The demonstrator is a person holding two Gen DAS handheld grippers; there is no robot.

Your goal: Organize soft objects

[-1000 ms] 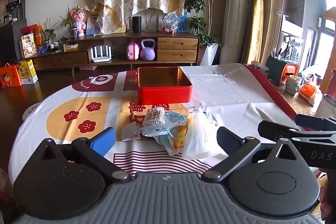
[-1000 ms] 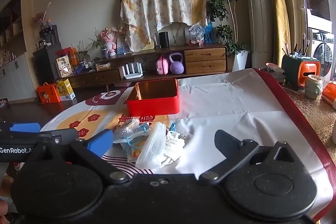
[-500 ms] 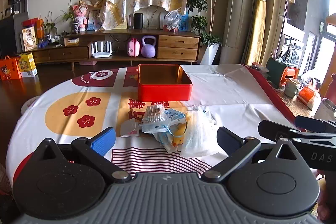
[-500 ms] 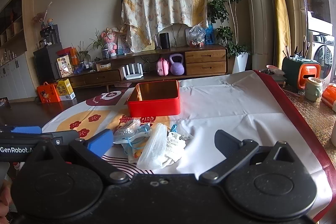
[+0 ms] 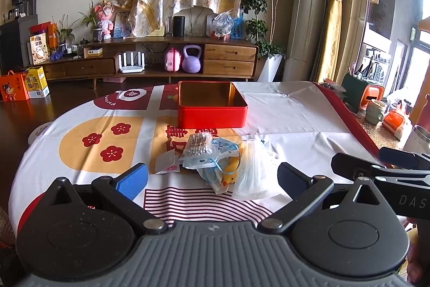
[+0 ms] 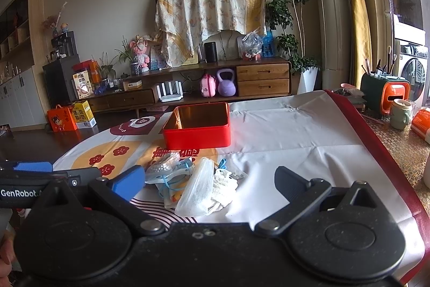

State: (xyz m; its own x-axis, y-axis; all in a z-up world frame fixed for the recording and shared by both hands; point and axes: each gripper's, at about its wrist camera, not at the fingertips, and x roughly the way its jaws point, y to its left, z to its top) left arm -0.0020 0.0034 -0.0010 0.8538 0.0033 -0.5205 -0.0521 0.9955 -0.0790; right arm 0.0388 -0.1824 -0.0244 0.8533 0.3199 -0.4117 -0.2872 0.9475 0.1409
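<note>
Red metal is catching the light ahead of both sets of fingers: the open tin is sitting on the tablecloth beyond the pile, its opening facing up and nothing showing inside from either view.

I am holding the left gripper above the near edge of the table, fingers spread wide and gripping nothing. The pile of soft objects is lying directly ahead of the gap between them. In it I am noting a bag of cotton swabs, its long axis running away from the fingers toward the tin; a blue face mask just under and beside it, loops trailing toward me; a yellow duck toy partly tucked under the mask, its beak pointing toward the fingers; and a clear bag of white gauze toward the dark right finger, long axis also running fore and aft. A small white-and-pink packet is lying just ahead of the blue left finger.

I am holding the right gripper likewise with fingers spread and empty. From it the gauze bag is lying between the fingers, nearer the blue one, standing on its edge and pointing toward the tin. The left gripper's body is showing at the left edge, beside the blue finger.
</note>
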